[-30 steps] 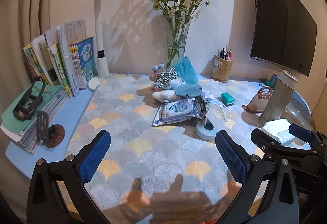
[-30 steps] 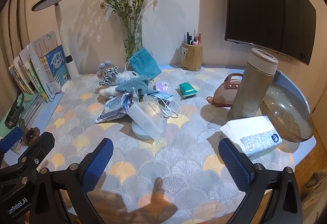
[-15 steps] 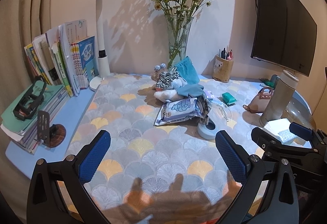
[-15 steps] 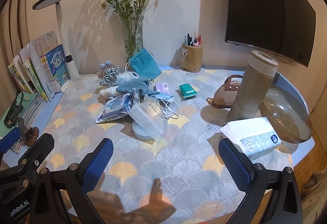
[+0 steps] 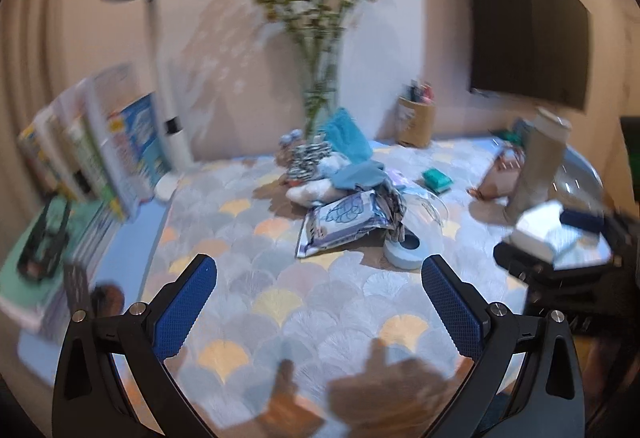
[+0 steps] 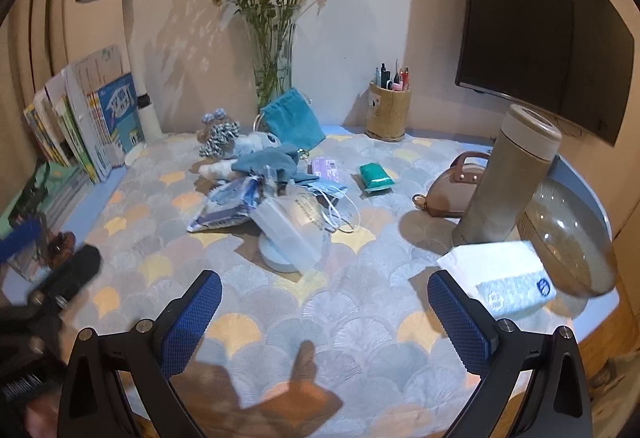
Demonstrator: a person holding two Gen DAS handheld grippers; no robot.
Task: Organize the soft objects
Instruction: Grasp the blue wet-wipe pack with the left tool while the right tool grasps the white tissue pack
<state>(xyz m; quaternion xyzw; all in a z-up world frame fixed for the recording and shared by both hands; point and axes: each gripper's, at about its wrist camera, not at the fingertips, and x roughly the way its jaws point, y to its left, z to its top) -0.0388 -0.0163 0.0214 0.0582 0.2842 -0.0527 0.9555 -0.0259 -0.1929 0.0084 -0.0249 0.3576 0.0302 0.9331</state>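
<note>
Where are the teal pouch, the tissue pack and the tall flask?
teal pouch (image 6: 294,120), right wrist view, middle of its cloth.
tissue pack (image 6: 502,276), right wrist view, top face.
tall flask (image 6: 508,178), right wrist view, mid-body.

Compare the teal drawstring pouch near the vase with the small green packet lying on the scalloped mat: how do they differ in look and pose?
The teal drawstring pouch is larger, the green packet small. The pouch is limp, creased cloth with a gathered top; the packet is a neat, glossy block. The pouch leans up by the vase; the packet lies flat and alone on the mat. Both are blue-green, and neither is held by any tongs.
</note>
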